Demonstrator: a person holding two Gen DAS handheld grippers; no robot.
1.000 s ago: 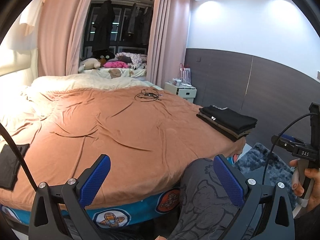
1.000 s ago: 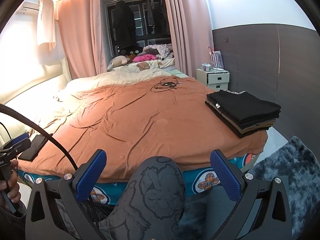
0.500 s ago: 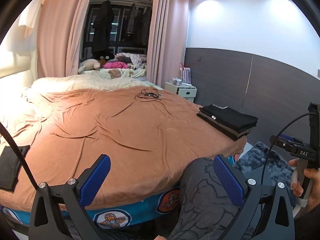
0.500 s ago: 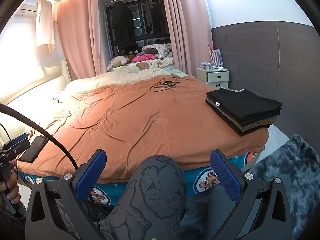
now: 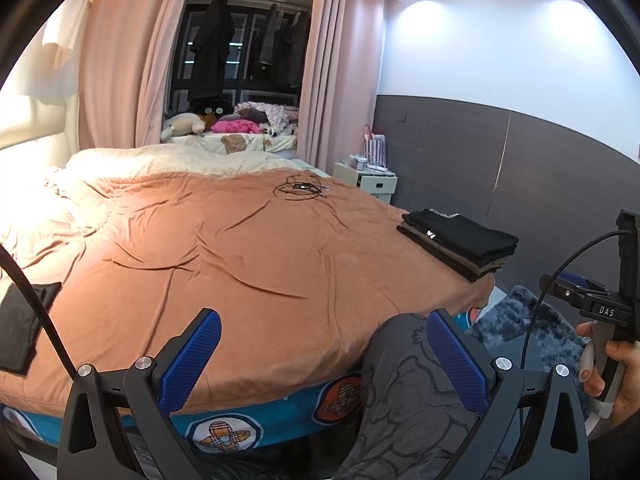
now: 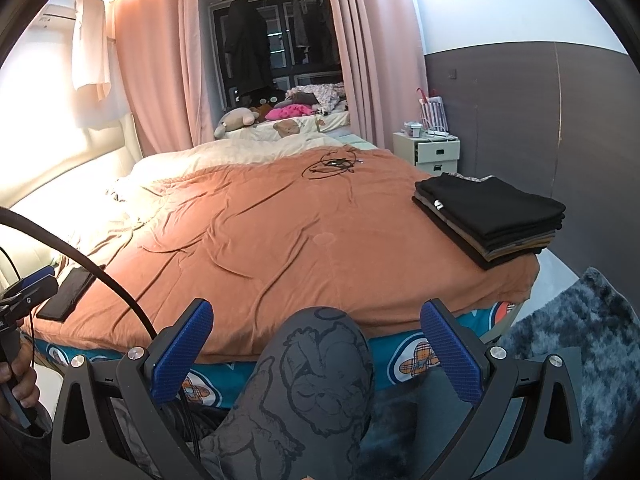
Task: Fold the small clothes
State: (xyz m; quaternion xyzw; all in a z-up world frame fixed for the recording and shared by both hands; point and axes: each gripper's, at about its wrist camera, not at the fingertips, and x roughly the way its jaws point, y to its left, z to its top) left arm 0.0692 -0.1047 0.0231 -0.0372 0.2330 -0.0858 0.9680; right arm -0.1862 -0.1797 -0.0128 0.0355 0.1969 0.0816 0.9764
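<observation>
Stack (image 6: 490,216): folded dark clothes, black on top, brownish layers beneath; lay at the right corner of the bed (image 6: 280,232), mid-right of the right wrist frame, right of centre in the left wrist frame (image 5: 458,242). Long axis ran from lower right toward upper left. No unfolded garment visible on the blanket; task judged largely done or awaiting a next item.

Right gripper (image 6: 318,354): spread wide, empty, low at the near edge of the bed, above a knee (image 6: 320,376) in printed grey fabric. Stack lay ahead and to its right, well apart. Judged the nearer tool.

Left gripper (image 5: 324,354): likewise spread wide, empty. Stack farther off, toward the right edge of its frame.

Other items: dark flat object (image 6: 70,290) at lower left of the bed; cable tangle (image 6: 334,164) at the far middle; nightstand (image 6: 434,152) beyond; rug (image 6: 580,344) at lower right.
</observation>
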